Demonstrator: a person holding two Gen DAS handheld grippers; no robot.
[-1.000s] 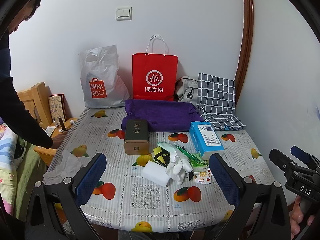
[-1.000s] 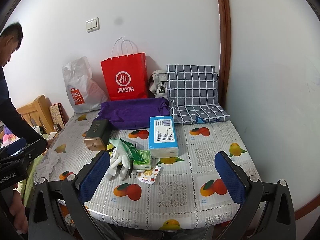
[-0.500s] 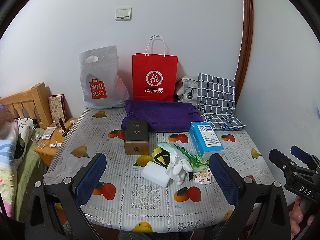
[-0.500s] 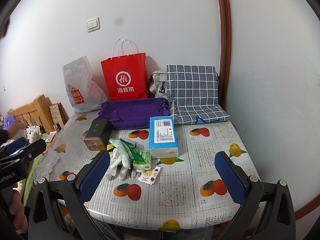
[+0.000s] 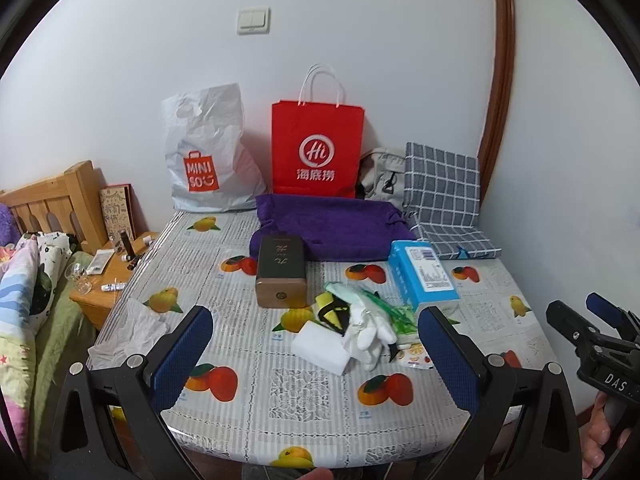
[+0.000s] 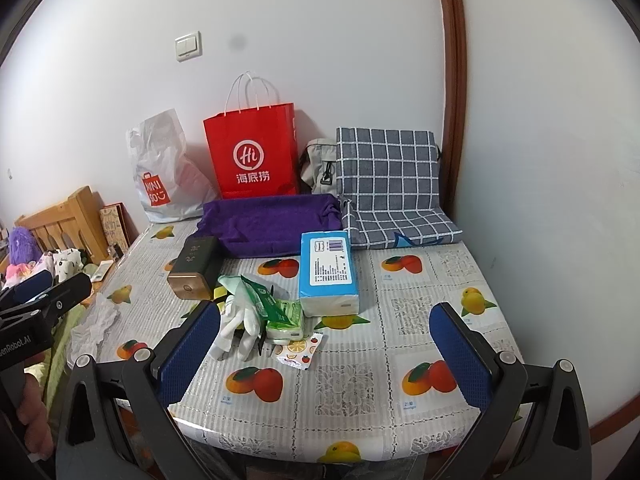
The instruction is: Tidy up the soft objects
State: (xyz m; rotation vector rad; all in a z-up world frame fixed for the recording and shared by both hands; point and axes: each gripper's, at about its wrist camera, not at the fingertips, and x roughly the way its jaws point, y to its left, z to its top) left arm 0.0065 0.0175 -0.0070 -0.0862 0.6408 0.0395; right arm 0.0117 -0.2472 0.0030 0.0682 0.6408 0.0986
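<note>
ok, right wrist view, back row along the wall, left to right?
White MINISO bag → red paper bag → grey pouch → checked cushion. Both grippers open, empty.

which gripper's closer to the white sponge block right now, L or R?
Left. The white sponge block lies just ahead of the open left gripper, between its fingers' line. The right gripper sits further right; its left finger hides the sponge in its own view.
</note>
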